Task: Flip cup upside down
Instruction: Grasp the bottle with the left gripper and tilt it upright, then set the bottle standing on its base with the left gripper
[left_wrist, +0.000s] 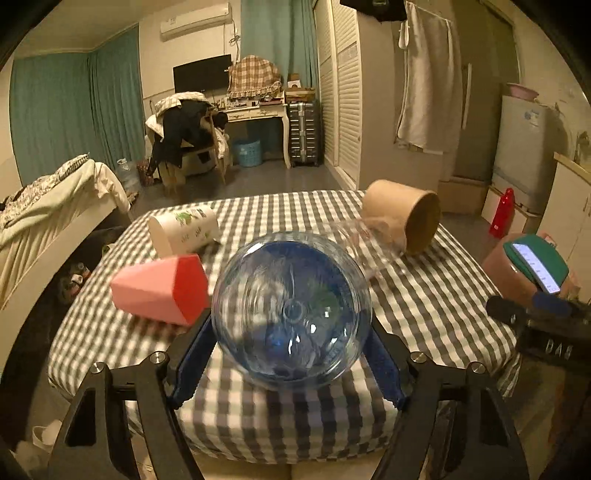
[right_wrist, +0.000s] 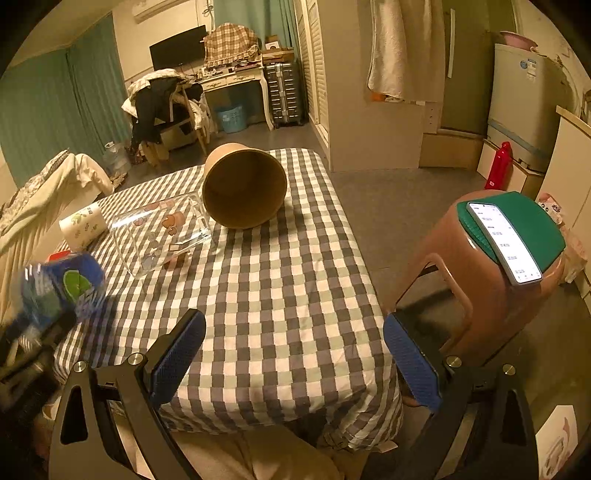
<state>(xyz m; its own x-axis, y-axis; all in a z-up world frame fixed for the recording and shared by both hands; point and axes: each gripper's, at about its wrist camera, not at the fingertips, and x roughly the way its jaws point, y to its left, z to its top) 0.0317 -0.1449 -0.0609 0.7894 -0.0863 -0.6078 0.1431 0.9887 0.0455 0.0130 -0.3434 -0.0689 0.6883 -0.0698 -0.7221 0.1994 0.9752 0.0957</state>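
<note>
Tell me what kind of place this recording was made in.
Most likely a small studio flat or bedsit: a bed with rumpled covers, a fridge, and a desk beside a TV share one room with the checked-cloth table.

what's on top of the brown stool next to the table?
A green pad lies on the brown stool, with a lit phone face-up on it. The seat beneath the pad is covered, so anything there can't be seen.

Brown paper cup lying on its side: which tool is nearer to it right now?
Probably the right tool: it is open, empty and faces the brown paper cup across bare checked cloth. The left tool sits further left, shut on the blue clear cup.
</note>
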